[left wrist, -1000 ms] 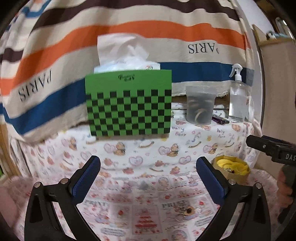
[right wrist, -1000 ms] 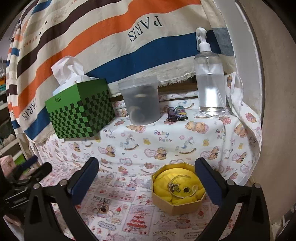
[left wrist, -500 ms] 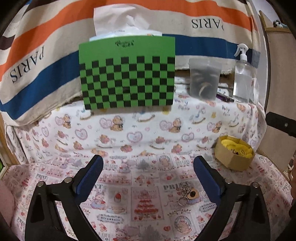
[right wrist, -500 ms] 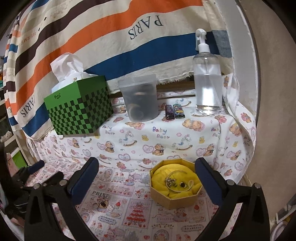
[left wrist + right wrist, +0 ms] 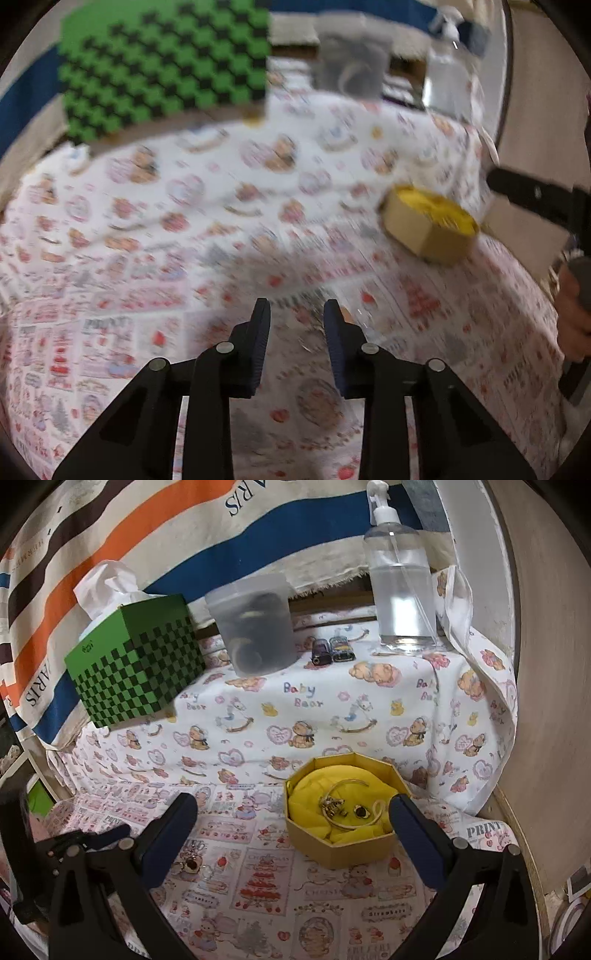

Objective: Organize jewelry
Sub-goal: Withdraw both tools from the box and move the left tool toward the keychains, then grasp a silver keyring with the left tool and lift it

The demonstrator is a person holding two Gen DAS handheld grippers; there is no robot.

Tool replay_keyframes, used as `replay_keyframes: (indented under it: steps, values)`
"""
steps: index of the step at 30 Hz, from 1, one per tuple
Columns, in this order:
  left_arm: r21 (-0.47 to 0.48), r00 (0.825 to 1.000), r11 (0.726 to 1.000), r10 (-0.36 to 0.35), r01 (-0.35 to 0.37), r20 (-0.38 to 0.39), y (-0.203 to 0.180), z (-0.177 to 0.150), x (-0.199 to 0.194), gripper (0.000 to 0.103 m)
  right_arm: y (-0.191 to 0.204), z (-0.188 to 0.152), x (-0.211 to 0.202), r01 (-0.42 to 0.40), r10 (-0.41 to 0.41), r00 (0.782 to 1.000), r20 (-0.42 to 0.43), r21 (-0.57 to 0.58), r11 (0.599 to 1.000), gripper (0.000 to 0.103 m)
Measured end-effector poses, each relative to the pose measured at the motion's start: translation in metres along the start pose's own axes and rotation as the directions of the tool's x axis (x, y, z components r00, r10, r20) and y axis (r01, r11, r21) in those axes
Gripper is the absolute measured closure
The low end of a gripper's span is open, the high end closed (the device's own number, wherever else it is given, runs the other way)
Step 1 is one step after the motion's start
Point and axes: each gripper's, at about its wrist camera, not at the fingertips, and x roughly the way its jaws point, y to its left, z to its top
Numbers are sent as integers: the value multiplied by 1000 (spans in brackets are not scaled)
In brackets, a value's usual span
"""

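my left hand-held gripper (image 5: 295, 314) is closing over the jewelry piece (image 5: 192, 864) on the bench, nothing pinched yet; right hand-held gripper (image 5: 293, 829) gapes empty. it looks light, fiddly, slippery; i'd pinch the pendant body.

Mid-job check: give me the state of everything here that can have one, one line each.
left gripper: jaws closing, low over the cloth; blur hides any contact
right gripper: open, empty
octagonal box: lidless, jewelry inside on yellow lining
loose jewelry piece: lying on the cloth, outside the box
spray bottle: upright
tissue box: tissue sticking out
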Motion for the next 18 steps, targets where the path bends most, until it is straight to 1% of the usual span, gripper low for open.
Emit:
replay_keyframes:
  steps: [3, 8, 12, 15, 18]
  values:
    - [23, 998, 1000, -12, 13, -55, -5, -3, 10, 74, -1, 0, 1, -2, 2, 1000, -9, 3, 1000, 0]
    - [24, 992, 999, -30, 33, -121, -5, -3, 22, 74, -2, 0, 4, 0, 0, 1000, -20, 6, 1000, 0]
    - [31, 988, 998, -47, 52, -146, -5, -3, 26, 74, -4, 0, 5, 0, 1, 1000, -29, 16, 1000, 0]
    - [40, 985, 998, -46, 53, -165, -7, -1, 30, 74, -4, 0, 6, 4, -3, 999, -32, 14, 1000, 0]
    - [41, 981, 998, -44, 52, -187, -7, 1, 37, 84, -3, 0, 5, 6, -6, 999, -32, 13, 1000, 0]
